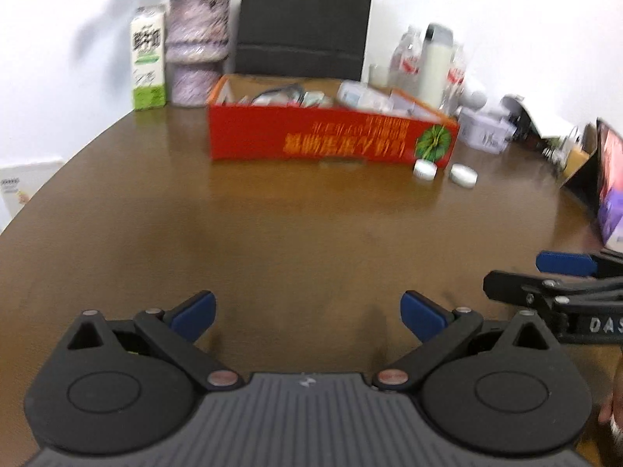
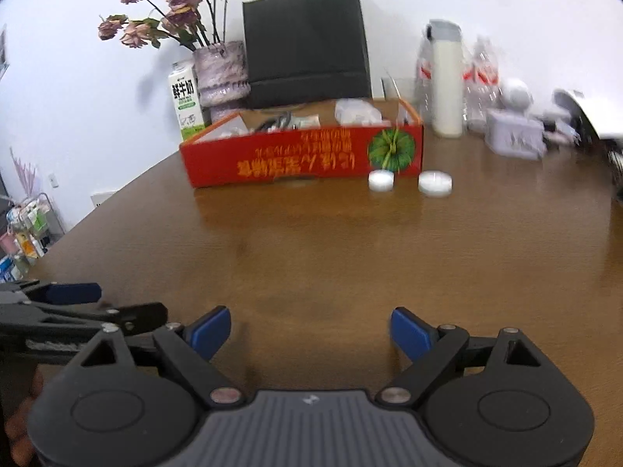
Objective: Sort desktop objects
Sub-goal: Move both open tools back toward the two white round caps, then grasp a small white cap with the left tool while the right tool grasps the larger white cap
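A red cardboard box holding several small items stands at the far side of the brown table. Two small white round lids lie in front of its right end: one against the box, the other just right of it. My left gripper is open over bare table at the near side, nothing between its blue pads. My right gripper is also open and empty, beside the left one. Each gripper shows at the edge of the other's view.
Along the wall stand a milk carton, a vase of dried roses, a black paper bag, a white bottle, clear plastic bottles and a pale box. A dark box sits at the right edge.
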`<action>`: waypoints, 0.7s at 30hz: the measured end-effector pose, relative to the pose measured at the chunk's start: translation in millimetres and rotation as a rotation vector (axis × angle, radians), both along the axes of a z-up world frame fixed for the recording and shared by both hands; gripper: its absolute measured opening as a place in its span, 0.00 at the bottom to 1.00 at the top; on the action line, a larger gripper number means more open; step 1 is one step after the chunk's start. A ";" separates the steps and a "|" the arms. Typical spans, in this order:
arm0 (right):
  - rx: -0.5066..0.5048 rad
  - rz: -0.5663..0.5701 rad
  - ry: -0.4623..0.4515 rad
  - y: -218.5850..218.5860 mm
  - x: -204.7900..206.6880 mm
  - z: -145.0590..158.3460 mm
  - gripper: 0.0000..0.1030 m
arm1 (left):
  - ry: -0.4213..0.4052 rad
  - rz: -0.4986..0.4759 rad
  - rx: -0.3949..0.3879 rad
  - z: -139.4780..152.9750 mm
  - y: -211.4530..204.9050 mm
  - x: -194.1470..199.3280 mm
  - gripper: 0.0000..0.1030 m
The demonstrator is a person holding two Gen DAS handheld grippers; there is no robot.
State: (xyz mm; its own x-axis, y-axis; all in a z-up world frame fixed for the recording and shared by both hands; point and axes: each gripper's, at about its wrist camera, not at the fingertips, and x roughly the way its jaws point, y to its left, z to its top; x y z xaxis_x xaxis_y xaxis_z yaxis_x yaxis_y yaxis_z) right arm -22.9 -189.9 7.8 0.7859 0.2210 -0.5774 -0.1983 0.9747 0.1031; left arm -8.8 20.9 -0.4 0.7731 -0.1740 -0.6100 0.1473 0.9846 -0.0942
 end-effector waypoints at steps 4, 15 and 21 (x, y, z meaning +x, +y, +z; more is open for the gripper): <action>-0.064 -0.018 -0.033 -17.6 56.0 14.0 0.80 | -0.004 -0.057 -0.038 10.1 -12.7 51.7 0.89; -0.100 -0.084 0.078 -67.3 195.7 -17.1 0.52 | -0.031 -0.252 -0.025 3.0 -113.4 169.5 0.75; -0.067 -0.058 0.044 -92.5 193.8 -20.7 0.37 | 0.021 -0.241 -0.026 -18.8 -141.0 197.2 0.60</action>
